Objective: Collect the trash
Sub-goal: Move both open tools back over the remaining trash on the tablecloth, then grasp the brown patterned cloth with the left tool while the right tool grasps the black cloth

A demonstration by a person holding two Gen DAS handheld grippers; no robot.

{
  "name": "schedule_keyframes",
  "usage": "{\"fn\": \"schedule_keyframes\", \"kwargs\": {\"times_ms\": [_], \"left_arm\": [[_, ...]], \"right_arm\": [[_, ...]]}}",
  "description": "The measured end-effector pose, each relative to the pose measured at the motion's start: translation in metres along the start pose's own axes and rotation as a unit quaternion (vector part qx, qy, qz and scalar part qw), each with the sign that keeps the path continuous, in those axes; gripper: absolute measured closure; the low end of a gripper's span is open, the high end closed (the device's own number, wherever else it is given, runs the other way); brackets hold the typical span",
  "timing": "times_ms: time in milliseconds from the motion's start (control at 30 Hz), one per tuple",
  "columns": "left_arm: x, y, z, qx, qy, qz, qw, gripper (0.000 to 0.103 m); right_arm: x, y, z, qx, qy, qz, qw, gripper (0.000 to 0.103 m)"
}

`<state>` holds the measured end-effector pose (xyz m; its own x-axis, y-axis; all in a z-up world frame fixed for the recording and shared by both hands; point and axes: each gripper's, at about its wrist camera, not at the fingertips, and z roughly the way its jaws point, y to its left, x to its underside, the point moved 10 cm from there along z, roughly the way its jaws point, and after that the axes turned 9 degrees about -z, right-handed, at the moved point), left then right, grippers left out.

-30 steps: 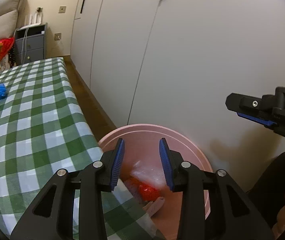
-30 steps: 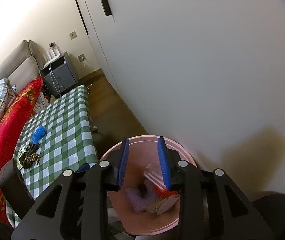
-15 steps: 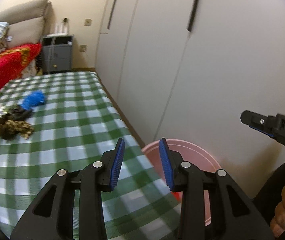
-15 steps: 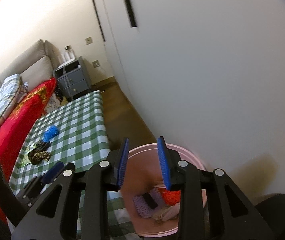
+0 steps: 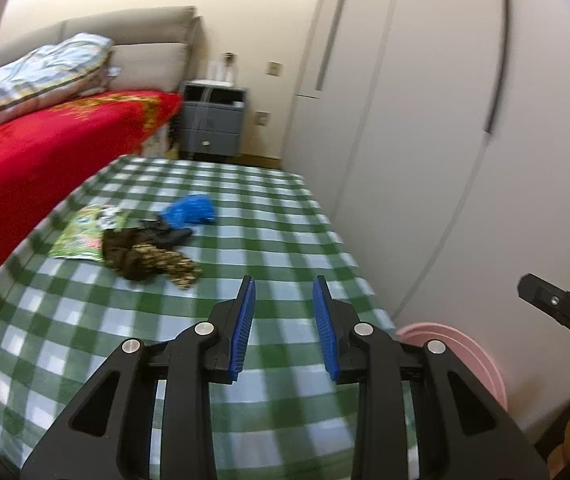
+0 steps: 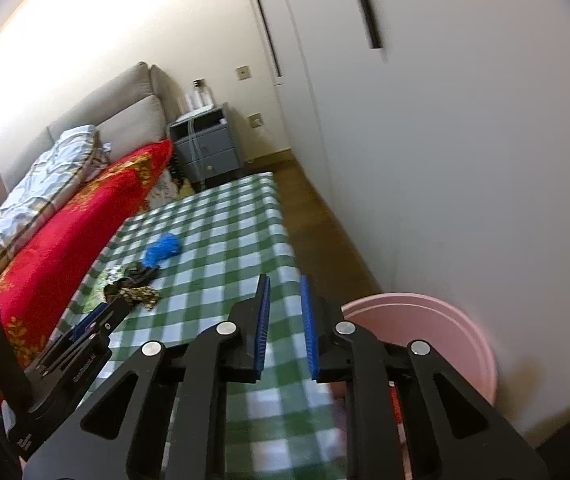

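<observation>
A pink bin [image 5: 461,348] stands on the floor off the table's near right corner; it also shows in the right wrist view [image 6: 425,324]. On the green checked table [image 5: 265,224] lie a blue crumpled wrapper [image 5: 189,209], a dark brown patterned wrapper [image 5: 145,258], a small black piece [image 5: 169,233] and a green packet [image 5: 81,236]. The same pile shows in the right wrist view, with the blue wrapper [image 6: 162,249] and the brown wrapper [image 6: 133,292]. My left gripper [image 5: 284,298] is open and empty above the table. My right gripper [image 6: 284,300] is open and empty near the table's right edge.
A bed with a red blanket [image 5: 45,136] runs along the table's left side. A grey nightstand [image 5: 211,124] stands at the far wall. White wardrobe doors [image 5: 425,120] line the right. A strip of wooden floor [image 6: 325,216] lies between table and wardrobe.
Both grippers have swung up and left from over the pink bin toward the table. The trash pile has come into the middle of the views. Both stay open and empty.
</observation>
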<state>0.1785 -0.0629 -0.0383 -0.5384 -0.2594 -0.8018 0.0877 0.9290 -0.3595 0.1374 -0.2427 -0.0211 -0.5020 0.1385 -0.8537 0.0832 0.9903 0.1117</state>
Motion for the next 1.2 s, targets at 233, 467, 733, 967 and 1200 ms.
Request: {"fn": "schedule_keyframes", "kwargs": {"times_ms": [233,467,733,967,1200], "left_arm": [[-0.014,0.046,0.014,-0.056,-0.013,-0.027,0.9980,0.073],[-0.024,0.084,0.024,-0.097,-0.021,-0.056,0.9935,0.073],[-0.038,0.130,0.044,-0.136,-0.018,-0.105,0.9850,0.073],[-0.036,0.149,0.070,-0.141,0.010,-0.129,0.9815,0.072],[-0.034,0.152,0.085,-0.133,0.030,-0.140,0.9807,0.064]], "right_arm": [[-0.009,0.041,0.037,-0.057,0.001,-0.008,0.998,0.093],[-0.016,0.083,0.081,-0.109,0.010,-0.017,0.994,0.093],[-0.011,0.129,0.131,-0.166,0.035,-0.030,0.985,0.093],[0.001,0.150,0.170,-0.200,0.076,-0.022,0.977,0.093],[-0.013,0.184,0.206,-0.247,0.101,-0.017,0.964,0.089]]}}
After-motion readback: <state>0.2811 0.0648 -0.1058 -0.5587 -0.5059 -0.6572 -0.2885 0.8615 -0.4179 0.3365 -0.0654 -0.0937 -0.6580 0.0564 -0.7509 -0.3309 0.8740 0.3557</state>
